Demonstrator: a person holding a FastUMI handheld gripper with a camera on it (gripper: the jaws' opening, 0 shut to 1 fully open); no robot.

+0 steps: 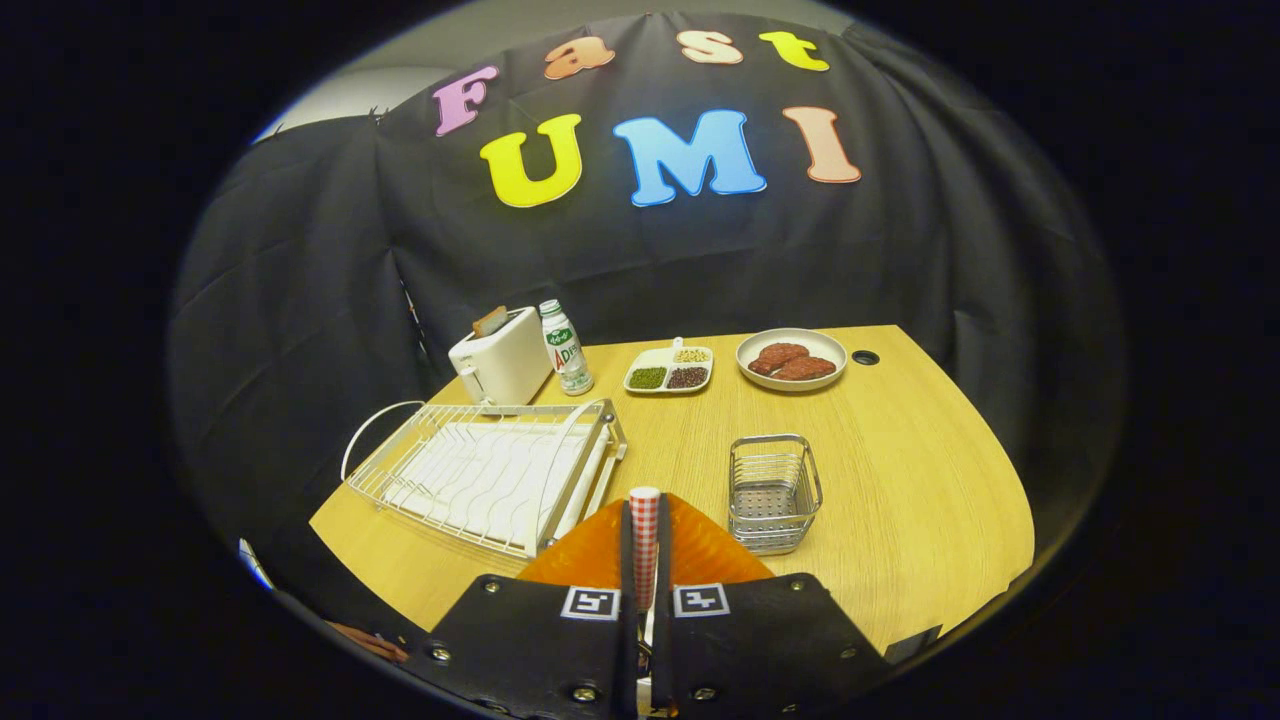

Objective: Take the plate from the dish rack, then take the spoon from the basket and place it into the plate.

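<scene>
My gripper [645, 512] is shut on a spoon [645, 545] whose red-and-white checked handle stands upright between the two fingers. Its bowl end is hidden behind the gripper body. Directly beneath and just ahead of the fingers lies an orange plate [702, 555] on the wooden table, mostly covered by the gripper. To the right of the fingers, a little beyond the plate, stands the metal wire basket [772, 490], which looks empty. The white wire dish rack [480, 478] sits to the left of the fingers with no dishes in it.
At the back of the table [900, 480] are a white toaster [502, 355], a small bottle [565, 348], a divided tray of beans [669, 371] and a plate with meat patties [791, 359]. Black cloth walls the booth behind and to the left.
</scene>
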